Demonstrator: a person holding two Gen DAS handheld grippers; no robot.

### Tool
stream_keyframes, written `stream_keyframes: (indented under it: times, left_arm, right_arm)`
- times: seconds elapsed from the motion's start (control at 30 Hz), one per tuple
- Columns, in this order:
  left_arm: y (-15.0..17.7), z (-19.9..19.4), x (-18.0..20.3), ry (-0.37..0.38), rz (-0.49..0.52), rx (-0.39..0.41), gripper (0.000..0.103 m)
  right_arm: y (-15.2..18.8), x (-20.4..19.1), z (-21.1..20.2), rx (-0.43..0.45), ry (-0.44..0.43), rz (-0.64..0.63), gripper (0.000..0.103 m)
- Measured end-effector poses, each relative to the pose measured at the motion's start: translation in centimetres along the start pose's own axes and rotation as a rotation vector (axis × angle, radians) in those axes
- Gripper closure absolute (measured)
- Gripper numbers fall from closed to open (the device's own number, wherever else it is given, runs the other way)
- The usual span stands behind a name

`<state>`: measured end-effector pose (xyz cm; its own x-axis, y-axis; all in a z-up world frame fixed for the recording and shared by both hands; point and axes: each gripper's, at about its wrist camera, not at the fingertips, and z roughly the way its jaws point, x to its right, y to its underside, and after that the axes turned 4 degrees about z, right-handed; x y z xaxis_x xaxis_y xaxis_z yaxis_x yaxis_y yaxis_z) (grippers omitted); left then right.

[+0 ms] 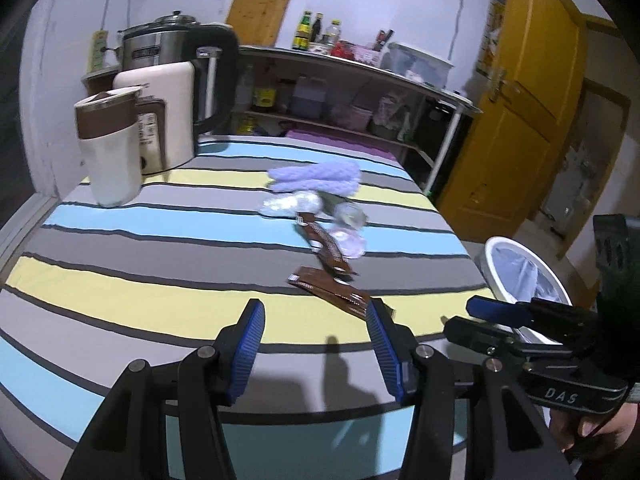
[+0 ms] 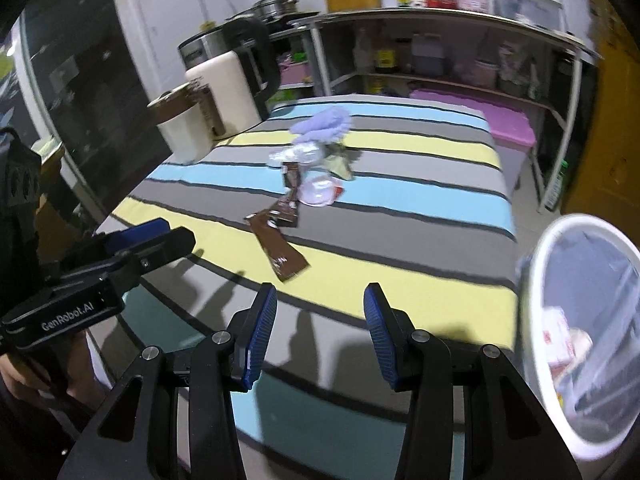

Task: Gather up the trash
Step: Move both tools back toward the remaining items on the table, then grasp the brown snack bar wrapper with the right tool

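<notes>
Trash lies mid-table on the striped cloth [image 1: 120,280]: two brown wrappers [image 1: 332,290] [image 2: 280,252], a second brown wrapper [image 1: 326,246] [image 2: 291,188], crumpled clear plastic [image 1: 290,202] [image 2: 296,156] and a white-pink lid [image 1: 350,242] [image 2: 318,192]. A white bin [image 1: 520,280] [image 2: 580,320] with a clear liner stands off the table's right edge and holds some trash. My left gripper [image 1: 316,312] is open and empty, just short of the nearest wrapper. My right gripper [image 2: 320,296] is open and empty above the table's front, left of the bin. Each gripper shows in the other's view [image 1: 480,316] [image 2: 160,236].
A purple knitted cloth [image 1: 316,176] [image 2: 324,122] lies behind the trash. A white-brown cup [image 1: 108,148], a cream appliance [image 1: 164,112] and a black kettle [image 1: 212,76] stand at the far left corner. Metal shelves [image 1: 360,92] and a yellow door [image 1: 520,100] are beyond.
</notes>
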<state>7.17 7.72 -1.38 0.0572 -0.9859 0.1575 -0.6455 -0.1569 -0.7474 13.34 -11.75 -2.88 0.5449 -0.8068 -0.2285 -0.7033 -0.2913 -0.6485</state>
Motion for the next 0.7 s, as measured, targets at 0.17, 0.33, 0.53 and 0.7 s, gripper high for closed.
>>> stream_keyframes:
  times: [0.17,0.33,0.53,0.7]
  left_arm:
    - [-0.1,0.1,-1.8,-0.025,-0.029,-0.001,0.05]
    - [-0.1,0.5,-2.9,-0.026,-0.046,-0.004,0.05]
    - [-0.4,0.7,-3.7,-0.028,-0.062,-0.002,0.05]
    - [-0.6,0.7,-3.8,-0.03,-0.063,0.0,0.05]
  right_arm:
    - [-1.0,-1.3,2.8,-0.038,-0.023,-0.068,0.057]
    - [-1.8,-2.2,5.1,-0.072,-0.025,-0.123,0.056]
    - [-2.7,-3.1,7.2,-0.105,-0.02,-0.183,0.057]
    - [-2.6,-4.0,8.0,-0.117,-0.006,-0.233,0.077]
